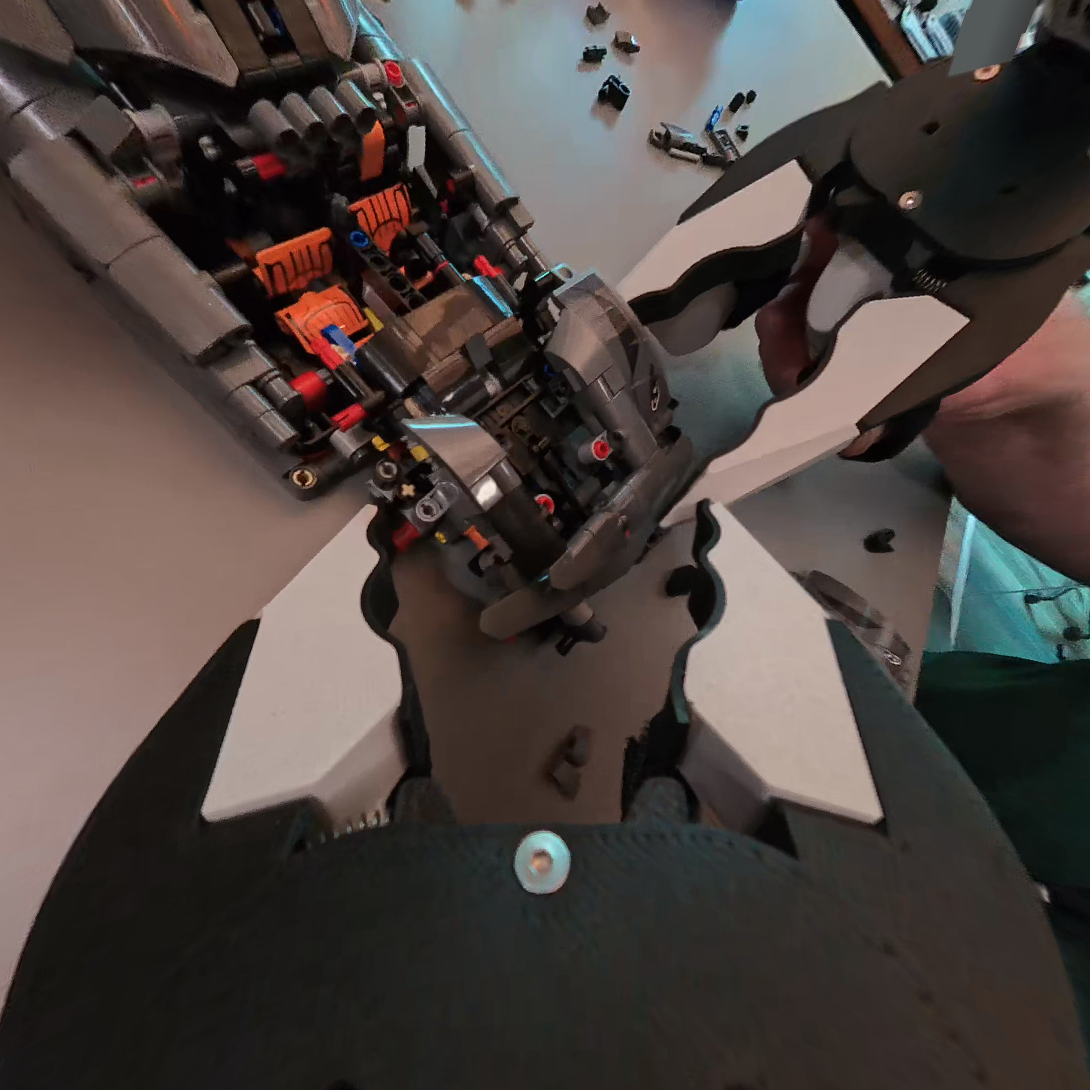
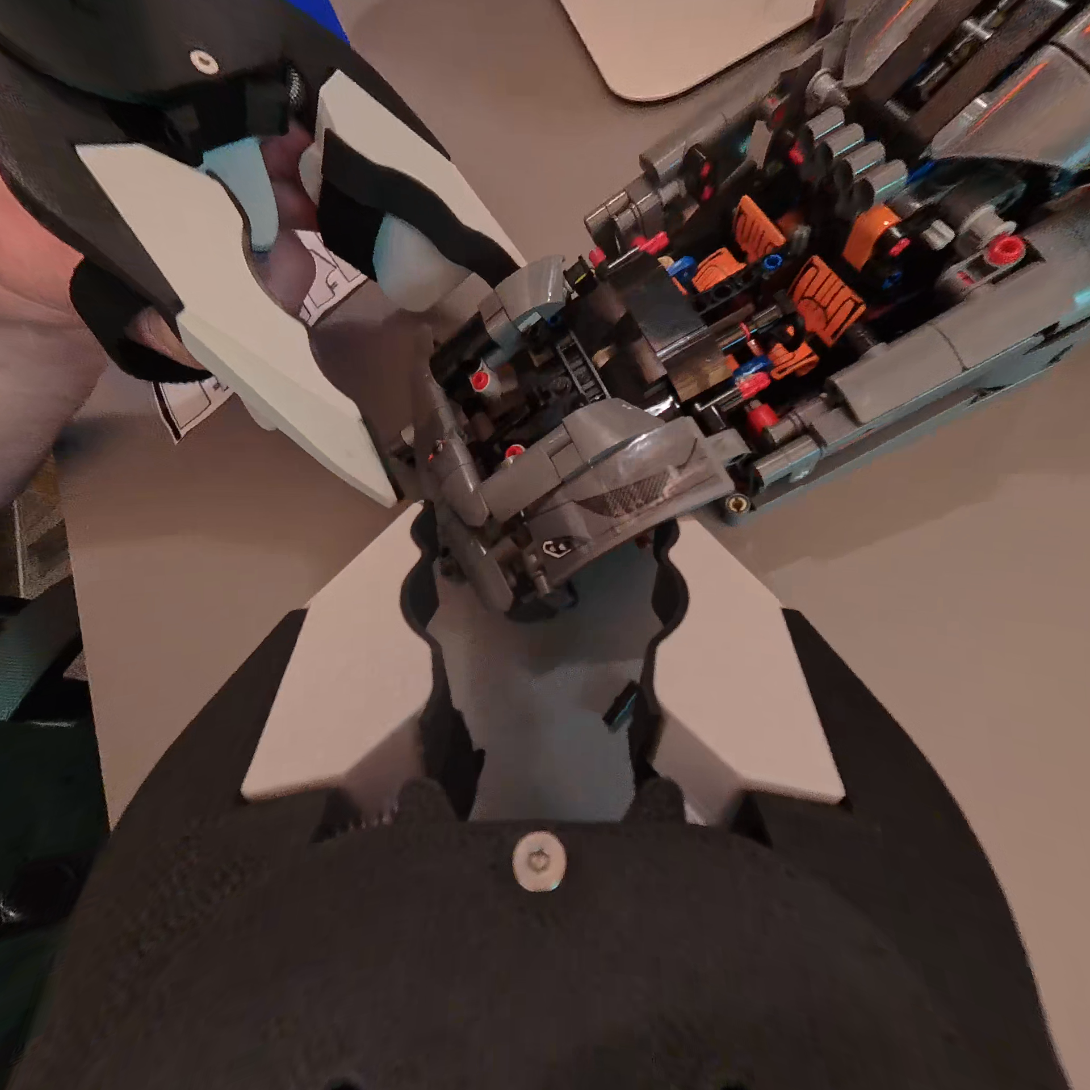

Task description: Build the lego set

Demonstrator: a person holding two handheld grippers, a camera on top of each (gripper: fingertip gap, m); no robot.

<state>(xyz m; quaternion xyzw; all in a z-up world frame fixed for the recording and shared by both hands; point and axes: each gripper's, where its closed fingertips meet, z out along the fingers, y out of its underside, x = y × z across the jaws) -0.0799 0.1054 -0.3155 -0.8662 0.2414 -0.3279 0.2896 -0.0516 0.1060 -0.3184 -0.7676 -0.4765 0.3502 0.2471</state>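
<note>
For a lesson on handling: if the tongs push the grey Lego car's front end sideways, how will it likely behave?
The car is long and lies flat on the table, so it would probably slide or pivot rather than tip. Its many clipped-on parts, such as the thin front panel, may pop off under a hard push. It looks dense, so likely heavy.

1. This looks like an indoor hobby or work room, not a kitchen or a shop.
2. A plain pale table (image 1: 106,590) fills both views, with small dark loose bricks (image 1: 613,91) scattered over its far part.
3. A printed paper sheet (image 2: 189,407) lies at the table's edge (line drawings on it).
4. A cluttered wooden shelf (image 1: 902,29) stands beyond the table, too blurred to read further.
</note>
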